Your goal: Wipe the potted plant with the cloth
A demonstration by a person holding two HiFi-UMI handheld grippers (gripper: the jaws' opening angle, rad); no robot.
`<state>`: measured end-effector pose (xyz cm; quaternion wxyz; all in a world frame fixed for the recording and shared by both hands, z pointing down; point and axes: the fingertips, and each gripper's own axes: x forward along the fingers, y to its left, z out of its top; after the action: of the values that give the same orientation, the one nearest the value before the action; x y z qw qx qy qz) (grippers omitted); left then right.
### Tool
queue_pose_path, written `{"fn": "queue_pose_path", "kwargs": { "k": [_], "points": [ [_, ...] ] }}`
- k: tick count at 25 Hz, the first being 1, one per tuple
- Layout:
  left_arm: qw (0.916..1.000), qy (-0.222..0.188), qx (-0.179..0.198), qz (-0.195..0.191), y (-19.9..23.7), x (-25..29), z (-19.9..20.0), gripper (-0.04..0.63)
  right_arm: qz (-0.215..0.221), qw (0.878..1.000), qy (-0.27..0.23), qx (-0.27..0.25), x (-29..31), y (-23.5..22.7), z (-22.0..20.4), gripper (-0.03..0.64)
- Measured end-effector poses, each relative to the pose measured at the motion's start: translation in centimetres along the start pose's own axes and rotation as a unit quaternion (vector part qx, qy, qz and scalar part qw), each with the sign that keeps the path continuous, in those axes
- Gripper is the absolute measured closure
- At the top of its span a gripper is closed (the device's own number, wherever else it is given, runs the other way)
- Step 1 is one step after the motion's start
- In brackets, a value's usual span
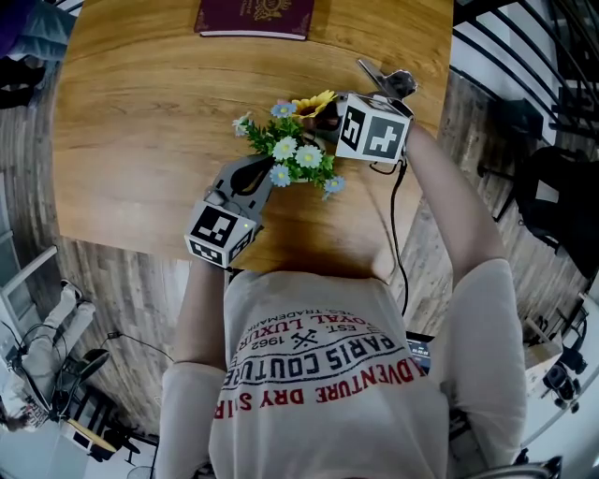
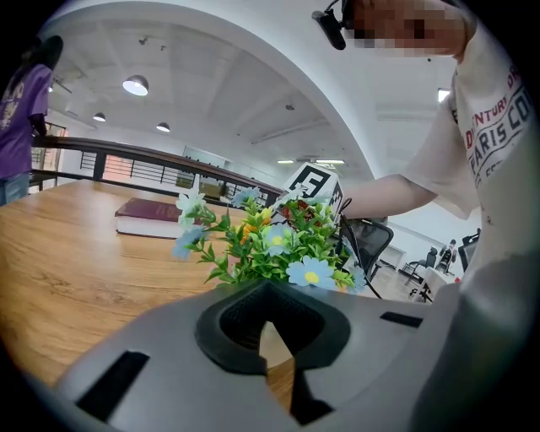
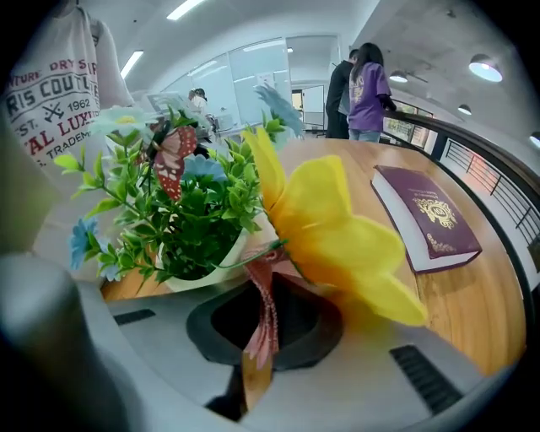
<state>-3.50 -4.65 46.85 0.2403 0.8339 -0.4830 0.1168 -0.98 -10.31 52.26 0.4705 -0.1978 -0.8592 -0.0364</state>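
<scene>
The potted plant (image 1: 295, 154) stands mid-table, a small white pot (image 3: 202, 272) of green leaves with blue, white and yellow artificial flowers. My right gripper (image 1: 332, 114) reaches into it from the right. It is shut on a folded pink-red cloth (image 3: 263, 325), and the big yellow flower (image 3: 329, 228) lies right over its jaws. My left gripper (image 1: 260, 176) rests at the plant's near-left edge. Its jaws are shut with nothing seen between them, and the plant (image 2: 278, 245) rises just beyond its tips (image 2: 270, 295).
A maroon book (image 1: 255, 17) lies at the far edge of the round wooden table (image 1: 140, 140). A small dark grey object (image 1: 386, 80) sits beyond my right gripper. Black railings and a chair (image 1: 552, 196) stand to the right. People stand behind the table (image 3: 363, 93).
</scene>
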Motion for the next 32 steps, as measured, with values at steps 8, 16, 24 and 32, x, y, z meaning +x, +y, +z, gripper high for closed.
{"fn": "queue_pose_path", "kwargs": {
  "k": [8,16,24,32],
  "points": [
    [1.0,-0.006,-0.005,-0.001,-0.1,-0.1,-0.1,0.58,0.012,0.999,0.046,-0.026,-0.2,1.8,-2.3,0.581],
    [0.9999,-0.012,-0.011,0.005,0.2,-0.2,-0.1,0.58,0.019,0.998,0.052,-0.024,-0.3,3.8,-3.6,0.581],
    [0.9996,-0.019,-0.017,0.016,0.1,-0.5,-0.4,0.58,-0.002,0.999,0.039,0.02,-0.6,5.2,-4.2,0.581],
    [0.9989,-0.028,-0.016,0.032,0.0,-0.7,-0.6,0.58,-0.013,0.999,-0.007,0.042,-1.8,8.5,-4.5,0.581]
  ]
}}
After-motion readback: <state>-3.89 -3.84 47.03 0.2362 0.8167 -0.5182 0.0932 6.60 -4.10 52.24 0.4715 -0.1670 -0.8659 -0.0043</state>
